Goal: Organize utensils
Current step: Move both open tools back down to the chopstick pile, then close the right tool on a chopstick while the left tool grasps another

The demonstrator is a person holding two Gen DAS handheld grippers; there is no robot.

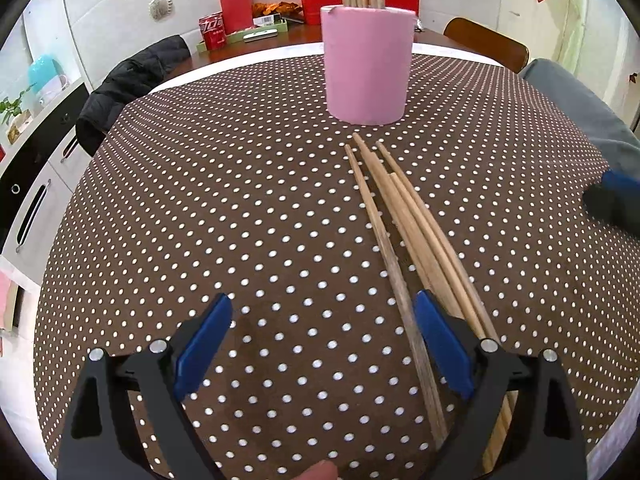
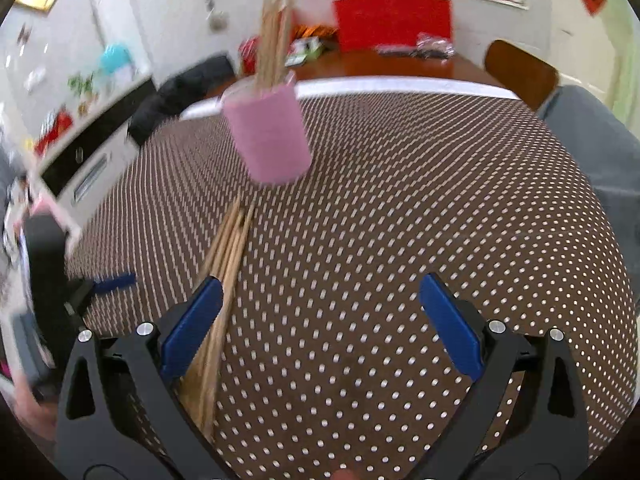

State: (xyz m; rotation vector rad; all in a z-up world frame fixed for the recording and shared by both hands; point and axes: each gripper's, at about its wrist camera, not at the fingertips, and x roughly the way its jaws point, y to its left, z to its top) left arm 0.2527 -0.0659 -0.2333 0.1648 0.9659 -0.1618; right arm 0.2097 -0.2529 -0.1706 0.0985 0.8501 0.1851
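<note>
We have several chopsticks standing in the pink cup (image 1: 366, 68); four more chopsticks (image 1: 404, 224) lie on the table (image 1: 200, 200). Our left gripper (image 1: 324, 344) and right gripper (image 2: 320, 324) both gape, empty.

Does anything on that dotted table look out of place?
Yes: a few loose chopsticks lie flat on the tablecloth in front of the pink holder, while the others stand upright inside it. Nothing looks spilled or broken.
</note>
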